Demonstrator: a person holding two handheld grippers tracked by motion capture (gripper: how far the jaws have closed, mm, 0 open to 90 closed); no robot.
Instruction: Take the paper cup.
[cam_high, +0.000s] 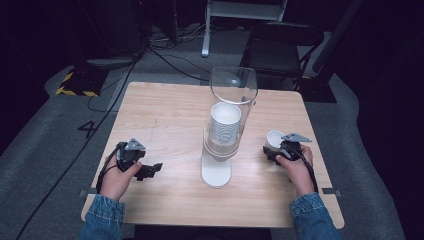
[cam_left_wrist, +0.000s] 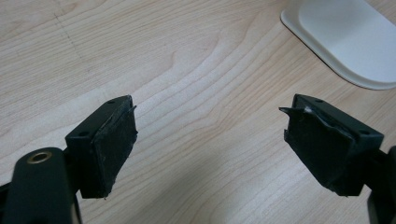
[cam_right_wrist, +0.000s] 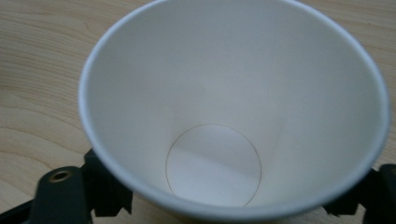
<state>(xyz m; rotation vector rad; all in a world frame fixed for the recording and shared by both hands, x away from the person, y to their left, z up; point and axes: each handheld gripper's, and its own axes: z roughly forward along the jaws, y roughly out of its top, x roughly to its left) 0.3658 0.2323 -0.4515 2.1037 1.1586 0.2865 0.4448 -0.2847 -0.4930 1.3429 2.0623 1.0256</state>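
A white paper cup (cam_high: 274, 138) stands upright on the wooden table (cam_high: 165, 120) at the right, its empty inside (cam_right_wrist: 233, 107) facing the right gripper view. My right gripper (cam_high: 275, 149) (cam_right_wrist: 229, 203) is open; its black jaws stand on either side of the cup's lower part, below the rim, without pressing it. At the left, my left gripper (cam_high: 151, 170) (cam_left_wrist: 210, 140) rests low over the table, open, with only bare wood between its pads.
In the middle of the table stands a clear cup dispenser (cam_high: 233, 90) with a stack of white cups (cam_high: 225, 122) on a white base (cam_high: 216, 172) (cam_left_wrist: 350, 37). A chair (cam_high: 280, 47) and cables lie on the floor beyond the far edge.
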